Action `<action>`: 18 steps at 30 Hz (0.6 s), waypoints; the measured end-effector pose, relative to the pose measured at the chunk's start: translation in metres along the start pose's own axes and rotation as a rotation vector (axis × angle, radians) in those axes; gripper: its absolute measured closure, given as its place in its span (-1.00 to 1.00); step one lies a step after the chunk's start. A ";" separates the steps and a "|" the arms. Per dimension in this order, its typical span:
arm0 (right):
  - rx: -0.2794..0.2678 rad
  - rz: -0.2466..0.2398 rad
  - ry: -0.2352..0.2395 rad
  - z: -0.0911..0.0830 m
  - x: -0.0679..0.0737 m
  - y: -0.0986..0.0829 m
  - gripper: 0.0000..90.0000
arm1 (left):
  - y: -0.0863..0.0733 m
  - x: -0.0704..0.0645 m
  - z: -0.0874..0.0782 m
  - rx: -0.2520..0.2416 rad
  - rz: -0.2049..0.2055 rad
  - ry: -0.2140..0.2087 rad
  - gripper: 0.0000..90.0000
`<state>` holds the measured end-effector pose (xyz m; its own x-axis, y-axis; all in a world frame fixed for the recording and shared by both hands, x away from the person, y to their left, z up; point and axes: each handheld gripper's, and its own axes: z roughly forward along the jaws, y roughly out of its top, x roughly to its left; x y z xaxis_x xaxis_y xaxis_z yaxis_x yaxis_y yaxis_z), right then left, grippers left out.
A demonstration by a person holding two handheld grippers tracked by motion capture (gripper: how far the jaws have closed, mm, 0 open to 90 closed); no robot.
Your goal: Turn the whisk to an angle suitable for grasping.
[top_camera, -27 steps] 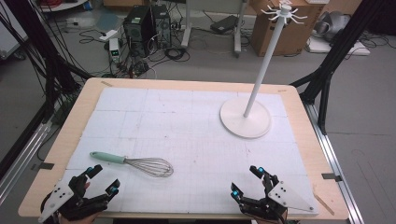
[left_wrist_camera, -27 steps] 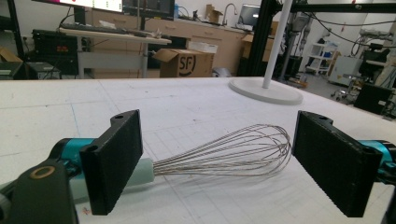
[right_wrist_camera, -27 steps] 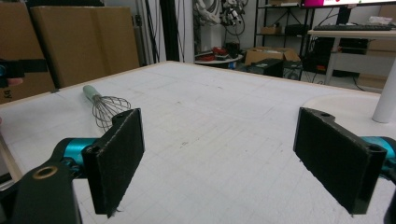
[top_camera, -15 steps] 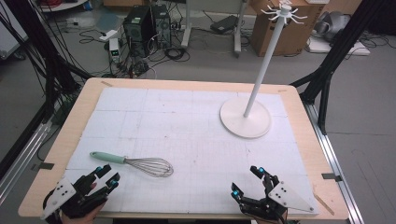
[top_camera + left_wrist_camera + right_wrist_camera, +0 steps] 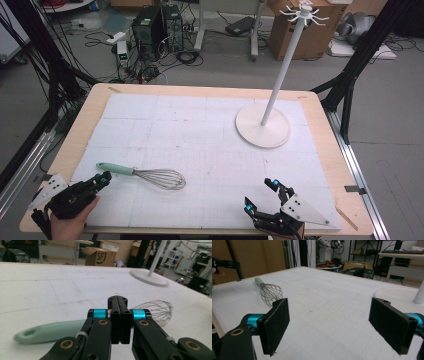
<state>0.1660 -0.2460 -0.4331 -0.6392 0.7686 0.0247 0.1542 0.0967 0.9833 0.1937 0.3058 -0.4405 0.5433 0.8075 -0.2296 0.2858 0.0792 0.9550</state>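
I count one whisk (image 5: 150,175), one stand (image 5: 263,129) on surface (image 5: 200,125); left claw (image 5: 119,305) pinched together, right claw (image 5: 337,322) wide.

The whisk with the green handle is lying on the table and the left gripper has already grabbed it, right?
Not quite. The whisk does lie on the table, but the left gripper hasn't grabbed it. The left gripper view shows its jaws pressed shut on nothing, with the green handle lying just beyond them. In the high view the gripper's tip sits beside the handle's end.
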 end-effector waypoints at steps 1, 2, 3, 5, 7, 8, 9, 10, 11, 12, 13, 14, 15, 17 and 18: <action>0.000 0.000 0.000 0.000 0.000 0.000 -0.65 | 0.002 0.003 -0.001 0.003 0.001 0.005 1.00; -0.002 0.003 -0.001 -0.001 0.000 0.000 -0.65 | 0.006 0.008 -0.002 0.005 0.001 0.018 1.00; -0.004 0.002 -0.002 -0.001 -0.001 0.000 -0.65 | 0.009 0.013 -0.004 0.015 -0.001 0.030 1.00; -0.004 0.008 -0.005 -0.001 -0.001 0.000 -0.65 | 0.014 0.024 -0.007 0.020 -0.019 0.050 1.00; -0.005 0.006 -0.005 -0.001 -0.001 0.000 -0.65 | 0.019 0.036 -0.009 0.043 -0.036 0.074 1.00; -0.005 0.006 -0.005 -0.001 -0.001 0.000 -0.65 | 0.020 0.043 -0.009 0.051 -0.051 0.080 1.00; -0.005 0.001 -0.003 -0.001 -0.001 0.000 -0.65 | 0.022 0.050 -0.009 0.066 -0.062 0.092 1.00; -0.004 0.001 -0.003 -0.001 -0.001 0.000 -0.65 | 0.023 0.056 -0.009 0.076 -0.073 0.105 1.00; -0.004 0.001 -0.003 -0.001 -0.001 0.000 -0.65 | 0.024 0.062 -0.008 0.089 -0.087 0.110 1.00; -0.003 0.005 -0.002 0.000 0.000 0.000 -0.65 | 0.025 0.067 -0.007 0.102 -0.104 0.116 1.00; -0.003 0.004 -0.003 0.000 0.000 0.000 -0.65 | 0.026 0.070 -0.007 0.106 -0.114 0.117 1.00; -0.004 0.003 -0.003 0.000 -0.001 0.000 -0.65 | 0.027 0.074 -0.006 0.116 -0.121 0.117 1.00; -0.005 0.000 -0.004 0.000 -0.001 0.000 -0.65 | 0.028 0.076 -0.004 0.125 -0.120 0.123 1.00; -0.006 0.005 -0.004 -0.001 -0.001 0.000 -0.65 | 0.030 0.080 -0.002 0.155 -0.116 0.144 1.00; -0.005 0.004 -0.003 -0.001 -0.001 0.000 -0.65 | 0.031 0.082 -0.001 0.164 -0.120 0.150 1.00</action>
<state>0.1661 -0.2470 -0.4330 -0.6360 0.7712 0.0282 0.1528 0.0901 0.9841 0.2463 0.3754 -0.4296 0.3778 0.8769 -0.2973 0.4723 0.0936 0.8764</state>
